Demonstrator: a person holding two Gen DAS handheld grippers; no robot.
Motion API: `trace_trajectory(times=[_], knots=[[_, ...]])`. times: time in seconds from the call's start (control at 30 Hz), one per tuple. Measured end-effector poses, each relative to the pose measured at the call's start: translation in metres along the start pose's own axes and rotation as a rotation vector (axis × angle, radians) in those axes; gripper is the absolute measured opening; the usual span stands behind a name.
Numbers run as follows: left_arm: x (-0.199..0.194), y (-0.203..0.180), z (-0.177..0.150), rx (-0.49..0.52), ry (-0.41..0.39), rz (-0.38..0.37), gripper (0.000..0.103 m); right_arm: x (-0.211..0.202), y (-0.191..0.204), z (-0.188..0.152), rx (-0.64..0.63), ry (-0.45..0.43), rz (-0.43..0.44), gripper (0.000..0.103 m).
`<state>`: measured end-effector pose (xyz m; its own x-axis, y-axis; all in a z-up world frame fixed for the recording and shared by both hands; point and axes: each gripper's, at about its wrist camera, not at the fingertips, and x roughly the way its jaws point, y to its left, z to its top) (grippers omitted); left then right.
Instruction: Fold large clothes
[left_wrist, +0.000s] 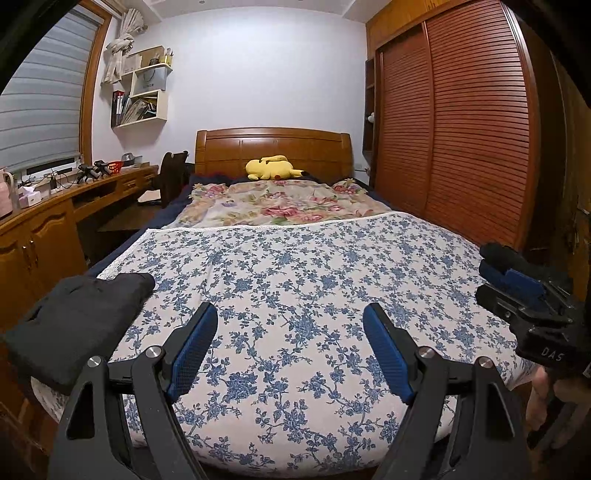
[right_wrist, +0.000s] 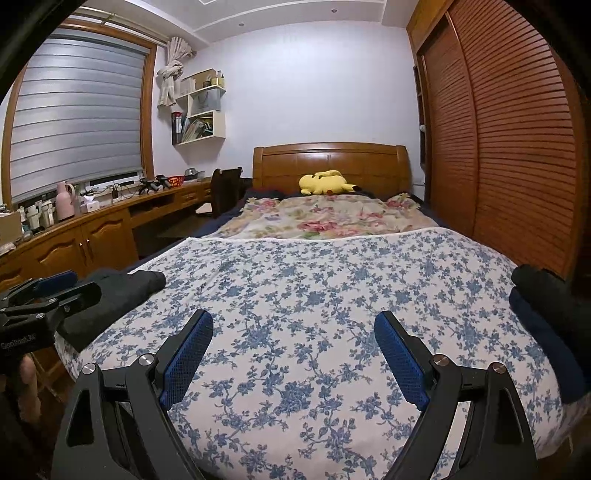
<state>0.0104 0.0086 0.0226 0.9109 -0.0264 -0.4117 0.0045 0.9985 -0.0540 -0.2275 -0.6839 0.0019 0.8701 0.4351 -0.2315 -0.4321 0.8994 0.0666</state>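
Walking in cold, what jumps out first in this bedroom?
The blue-flowered sheet spread over the near end of the bed, with two open grippers, left and right, above it. A yellow plush toy lies by the wooden headboard, and folded dark clothes sit at the sheet's left edge.

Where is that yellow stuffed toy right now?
The yellow stuffed toy lies at the far end of the bed, just in front of the wooden headboard, beyond the pink flowered blanket. Both wrist views show it near the middle.
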Motion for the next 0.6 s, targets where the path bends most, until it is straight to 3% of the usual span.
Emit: trace_trajectory(times=[0.6], knots=[[-0.0019,-0.0002,-0.0002,0.004,-0.002,0.002,0.082,0.0007,-0.0053,-0.0017,0.011,-0.004,-0.007,0.090]])
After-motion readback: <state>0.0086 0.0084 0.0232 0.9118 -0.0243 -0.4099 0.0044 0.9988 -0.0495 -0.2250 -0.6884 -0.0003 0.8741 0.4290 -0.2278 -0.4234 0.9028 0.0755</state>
